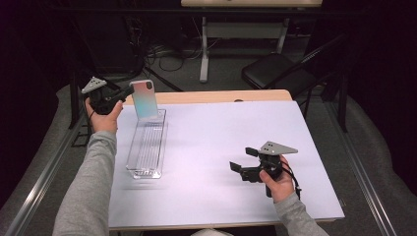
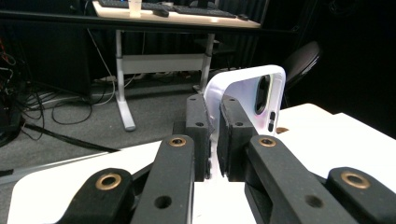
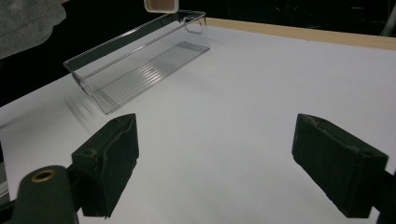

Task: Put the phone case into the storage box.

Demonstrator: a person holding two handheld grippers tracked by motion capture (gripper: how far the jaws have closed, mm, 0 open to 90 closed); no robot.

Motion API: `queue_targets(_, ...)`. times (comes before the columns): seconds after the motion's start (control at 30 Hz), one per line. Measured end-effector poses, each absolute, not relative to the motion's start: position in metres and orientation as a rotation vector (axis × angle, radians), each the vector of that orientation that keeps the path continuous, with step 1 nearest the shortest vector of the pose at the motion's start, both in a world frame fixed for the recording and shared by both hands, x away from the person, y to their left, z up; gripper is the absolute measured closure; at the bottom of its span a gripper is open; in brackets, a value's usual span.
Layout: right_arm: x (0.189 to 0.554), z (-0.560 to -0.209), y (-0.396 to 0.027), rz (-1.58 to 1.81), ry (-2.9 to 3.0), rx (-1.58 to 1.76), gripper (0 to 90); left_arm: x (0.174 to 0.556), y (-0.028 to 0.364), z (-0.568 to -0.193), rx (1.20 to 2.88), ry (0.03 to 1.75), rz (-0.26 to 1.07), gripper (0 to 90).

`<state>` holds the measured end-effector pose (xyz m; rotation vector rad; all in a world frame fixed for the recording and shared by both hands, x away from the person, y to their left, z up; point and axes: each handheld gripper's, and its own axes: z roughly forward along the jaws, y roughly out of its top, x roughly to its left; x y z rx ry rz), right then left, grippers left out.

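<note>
From my remote station, the high view shows the left gripper [image 1: 129,91] raised above the far left corner of the white table [image 1: 221,142], its jaws clamped on the edge of a phone case [image 1: 144,99] with an iridescent pink-to-teal back. The case hangs upright over the far end of a clear plastic tray [image 1: 147,145], a long, narrow bin with a ribbed floor that lies lengthwise on the table's left side. In the left gripper view, I see the two black pads [image 2: 198,135] pressed against the thin white rim of the phone case [image 2: 243,93], whose camera cut-out faces the lens. The right gripper [image 1: 243,160] sits low over the table's near right side in the person's hand, well apart from the tray, its jaws spread wide with nothing between them; the right gripper view looks across bare tabletop [image 3: 261,93] toward the clear plastic tray [image 3: 135,60], with the lower end of the case [image 3: 161,4] showing above its far end. A grey sleeve [image 1: 88,187] covers the person's left forearm.
</note>
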<state>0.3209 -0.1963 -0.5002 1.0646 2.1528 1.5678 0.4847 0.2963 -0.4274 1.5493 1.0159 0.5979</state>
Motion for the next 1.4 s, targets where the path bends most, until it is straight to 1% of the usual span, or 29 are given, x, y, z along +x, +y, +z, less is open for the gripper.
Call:
queue_targets(0.33,0.32,-0.502,-0.2,1.558,2.145,1.083,14.5,0.493,0.297,-0.438,1.567,1.025,0.595,84.2)
queue_targets(1.0,0.319,-0.502,-0.206,1.551,2.127,1.095,14.6,0.514,0.284,-0.465,1.616,1.04,0.608,84.2)
queue_targets(1.4,0.319,-0.504,-0.207,1.547,2.131,1.108,14.6,0.521,0.278,-0.479,1.628,1.045,0.588,84.2)
